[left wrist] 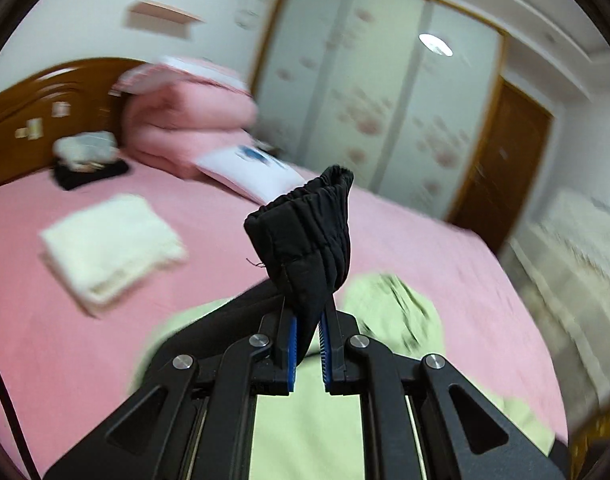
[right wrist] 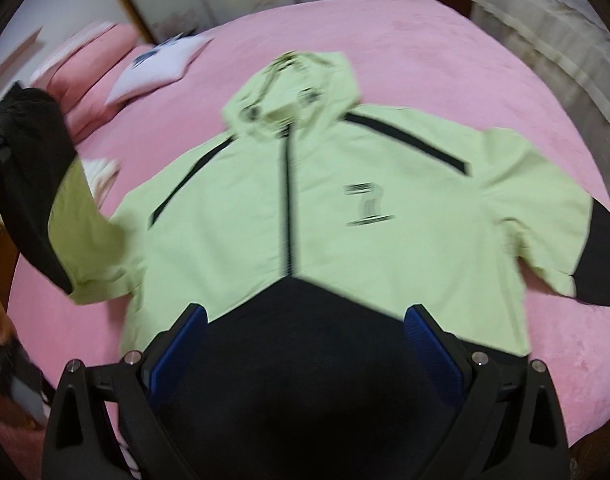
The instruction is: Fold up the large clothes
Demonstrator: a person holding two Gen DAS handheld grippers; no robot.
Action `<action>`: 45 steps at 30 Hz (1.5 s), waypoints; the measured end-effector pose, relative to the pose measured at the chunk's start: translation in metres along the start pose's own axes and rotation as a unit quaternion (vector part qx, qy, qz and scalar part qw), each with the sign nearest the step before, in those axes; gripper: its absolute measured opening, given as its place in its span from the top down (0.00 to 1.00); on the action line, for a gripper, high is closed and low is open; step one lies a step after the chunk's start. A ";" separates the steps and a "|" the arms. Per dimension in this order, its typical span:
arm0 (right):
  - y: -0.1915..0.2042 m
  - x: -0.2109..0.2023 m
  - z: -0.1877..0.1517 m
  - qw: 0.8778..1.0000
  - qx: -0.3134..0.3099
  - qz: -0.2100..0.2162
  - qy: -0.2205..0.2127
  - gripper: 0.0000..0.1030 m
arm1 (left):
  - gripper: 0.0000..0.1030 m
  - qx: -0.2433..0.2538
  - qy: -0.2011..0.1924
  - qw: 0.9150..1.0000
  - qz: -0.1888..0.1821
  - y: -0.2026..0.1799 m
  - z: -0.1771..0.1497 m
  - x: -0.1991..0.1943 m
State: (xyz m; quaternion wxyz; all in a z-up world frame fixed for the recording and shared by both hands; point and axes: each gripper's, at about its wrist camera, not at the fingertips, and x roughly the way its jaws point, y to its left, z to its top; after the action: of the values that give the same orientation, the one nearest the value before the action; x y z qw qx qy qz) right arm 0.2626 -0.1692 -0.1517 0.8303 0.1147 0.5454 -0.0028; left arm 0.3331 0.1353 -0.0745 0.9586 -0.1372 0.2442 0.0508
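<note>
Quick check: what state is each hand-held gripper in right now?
Left hand-held gripper: shut on the black cuff of the jacket sleeve.
Right hand-held gripper: open, holding nothing.

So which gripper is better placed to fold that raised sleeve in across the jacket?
Left, I'd say. The left gripper is already shut on the black cuff, with the sleeve lifted off the bed. The right gripper is open, over the jacket's dark hem, holding nothing.

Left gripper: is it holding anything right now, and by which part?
Yes. The left gripper is shut on the black cuff of the green jacket, at the sleeve's end; the right gripper is open and empty.
</note>
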 end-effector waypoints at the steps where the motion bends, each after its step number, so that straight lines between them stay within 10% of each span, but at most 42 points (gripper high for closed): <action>1: -0.010 0.001 0.001 1.000 0.006 -0.007 -0.001 0.04 | 0.93 0.013 0.013 1.000 -0.005 -0.014 -0.009 0.007; 9: -0.077 0.021 0.011 0.997 0.069 -0.021 0.010 0.04 | 0.89 0.082 0.200 0.975 -0.047 -0.078 -0.098 0.102; 11: -0.085 0.029 0.011 0.996 0.081 -0.012 0.018 0.04 | 0.73 0.075 0.260 0.961 -0.060 -0.080 -0.112 0.125; 13: -0.089 0.037 0.011 0.995 0.092 0.001 0.029 0.04 | 0.22 0.066 0.317 0.943 -0.079 -0.077 -0.130 0.137; 14: -0.090 0.041 0.011 0.995 0.096 0.011 0.035 0.04 | 0.17 0.062 0.328 0.939 -0.082 -0.071 -0.136 0.137; 21: -0.071 0.079 0.013 0.982 0.128 0.112 0.086 0.05 | 0.16 0.034 0.333 0.941 -0.056 -0.027 -0.140 0.103; 27: -0.012 0.129 0.015 0.971 0.074 0.178 0.145 0.34 | 0.15 0.013 0.360 0.931 0.067 0.051 -0.150 0.068; 34: 0.062 0.148 0.012 0.981 -0.117 0.092 0.122 0.71 | 0.15 0.015 0.417 0.883 0.218 0.135 -0.185 0.065; 45: 0.053 0.083 0.068 0.989 -0.127 0.071 -0.005 0.83 | 0.15 -0.046 0.393 0.894 0.211 0.170 -0.176 0.077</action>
State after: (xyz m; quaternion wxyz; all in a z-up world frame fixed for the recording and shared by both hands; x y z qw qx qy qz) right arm 0.3644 -0.1211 -0.1914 0.8389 0.0471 0.5277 0.1250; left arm 0.2923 0.2496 -0.3009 0.7440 -0.1352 0.6213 0.2055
